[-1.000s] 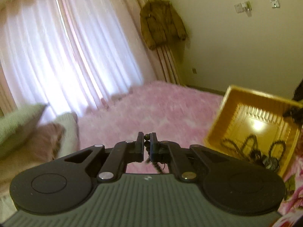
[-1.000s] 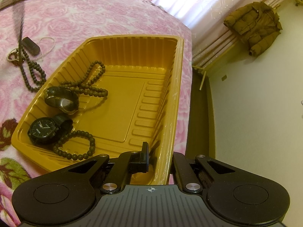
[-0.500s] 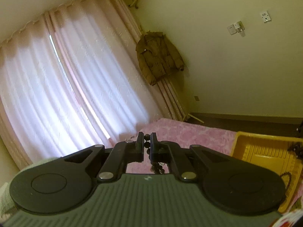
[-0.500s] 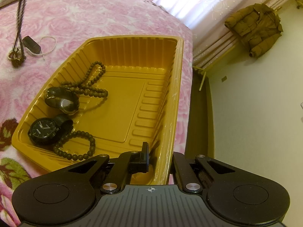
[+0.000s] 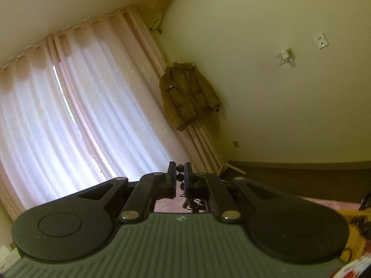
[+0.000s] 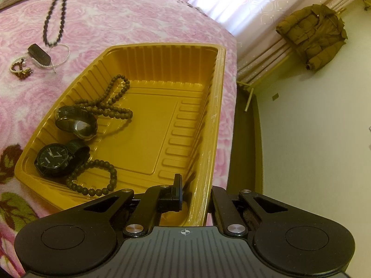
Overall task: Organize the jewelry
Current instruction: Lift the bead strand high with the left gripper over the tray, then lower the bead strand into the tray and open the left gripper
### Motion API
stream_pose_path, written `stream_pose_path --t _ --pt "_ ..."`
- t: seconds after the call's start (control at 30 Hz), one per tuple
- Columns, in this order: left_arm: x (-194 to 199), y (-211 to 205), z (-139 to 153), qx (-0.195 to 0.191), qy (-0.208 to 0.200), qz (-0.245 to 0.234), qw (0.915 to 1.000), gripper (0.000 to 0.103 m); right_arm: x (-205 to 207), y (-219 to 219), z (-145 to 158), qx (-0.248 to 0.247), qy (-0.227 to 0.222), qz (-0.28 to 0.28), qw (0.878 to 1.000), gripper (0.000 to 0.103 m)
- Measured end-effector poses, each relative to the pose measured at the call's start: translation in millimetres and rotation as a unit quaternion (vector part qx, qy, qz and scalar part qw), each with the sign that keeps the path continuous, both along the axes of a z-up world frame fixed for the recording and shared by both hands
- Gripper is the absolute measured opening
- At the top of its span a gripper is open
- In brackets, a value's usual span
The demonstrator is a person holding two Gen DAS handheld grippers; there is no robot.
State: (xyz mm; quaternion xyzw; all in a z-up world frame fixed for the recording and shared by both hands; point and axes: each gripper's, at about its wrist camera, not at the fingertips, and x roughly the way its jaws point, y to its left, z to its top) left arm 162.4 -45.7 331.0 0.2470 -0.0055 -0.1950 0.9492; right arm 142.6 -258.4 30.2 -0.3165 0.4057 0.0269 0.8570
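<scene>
Right wrist | right gripper (image 6: 193, 192) clamps tray (image 6: 208, 125) wall | left gripper (image 5: 179, 175) pinches bead string (image 5: 180, 178) | watch (image 6: 54, 158) lettering unreadable

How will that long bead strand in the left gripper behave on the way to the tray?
The bead strand hangs limp as a long loop, so it will probably swing. Pinched by a few beads in the left gripper, it may slip. It should pool in the tray.

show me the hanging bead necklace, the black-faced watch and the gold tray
hanging bead necklace (image 6: 53, 20), right wrist view, on its dangling strands.
black-faced watch (image 6: 52, 158), right wrist view, on its dial.
gold tray (image 6: 218, 97), right wrist view, on its right rim.
</scene>
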Motion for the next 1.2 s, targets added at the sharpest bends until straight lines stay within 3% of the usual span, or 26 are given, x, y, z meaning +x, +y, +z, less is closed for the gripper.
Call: stream_pose_path --t 0.23,0.4,0.8,1.2 --pt "5.5 -42.0 5.6 -0.007 0.005 -0.036 0.9993 0.005 -0.2 0.5 -0.5 -0.002 0.0 0.003 1.0 0.006" --pt "14.8 -74.9 -9.2 0.008 0.022 -0.054 0.9983 0.005 -0.3 0.3 -0.3 -0.002 -0.001 0.006 1.0 0.006" --pt "52.1 -133.7 -84.7 0.055 0.122 -0.087 0.9871 0.005 0.2 -1.0 0.8 0.001 0.0 0.006 1.0 0.006" --pt "68.0 -140.7 -146.2 0.088 0.199 -0.094 0.9715 0.005 1.8 -2.5 -0.1 0.004 0.002 0.004 1.0 0.006"
